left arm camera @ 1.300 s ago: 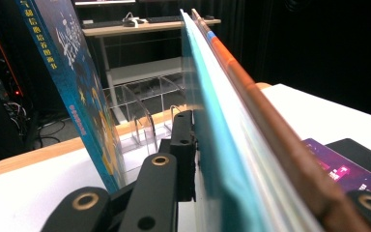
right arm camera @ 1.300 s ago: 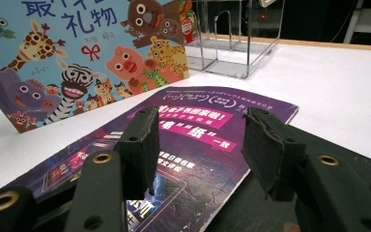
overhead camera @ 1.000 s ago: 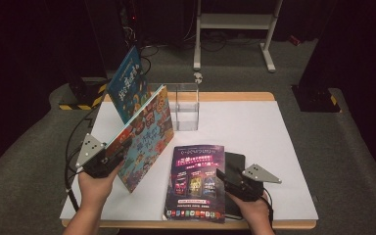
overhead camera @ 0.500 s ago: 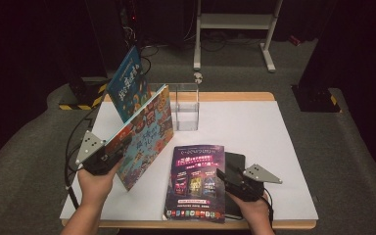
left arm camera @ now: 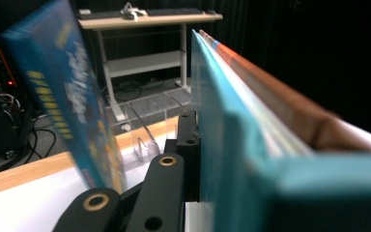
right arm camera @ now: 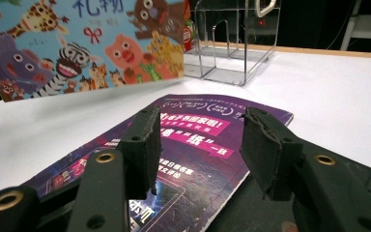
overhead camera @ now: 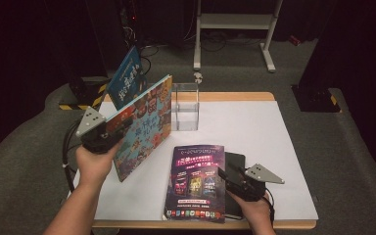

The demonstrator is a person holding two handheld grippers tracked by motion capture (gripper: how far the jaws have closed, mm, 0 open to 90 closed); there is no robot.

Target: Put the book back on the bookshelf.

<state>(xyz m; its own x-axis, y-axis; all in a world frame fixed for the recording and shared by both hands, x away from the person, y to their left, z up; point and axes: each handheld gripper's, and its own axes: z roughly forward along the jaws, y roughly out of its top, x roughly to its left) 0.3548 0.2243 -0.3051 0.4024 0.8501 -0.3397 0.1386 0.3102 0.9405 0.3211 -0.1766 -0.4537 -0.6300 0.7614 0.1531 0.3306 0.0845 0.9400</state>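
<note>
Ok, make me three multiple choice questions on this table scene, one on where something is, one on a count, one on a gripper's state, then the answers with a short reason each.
1. Where does the purple magazine lie?
A. Flat on the white table, in front of the right gripper
B. Inside the clear stand
C. On the floor

2. How many books or magazines with printed covers are in the high view?
A. One
B. Three
C. Five

3. What is the left gripper doing?
A. Resting open on the table
B. Shut on the animal picture book, holding it tilted above the table
C. Holding the clear stand

Answers:
1 A, it lies flat beside a black book, near the front edge.
2 B, the blue book, the animal picture book and the purple magazine.
3 B, the left gripper view shows a jaw pressed against the book's cover; the clear stand stands apart.
</note>
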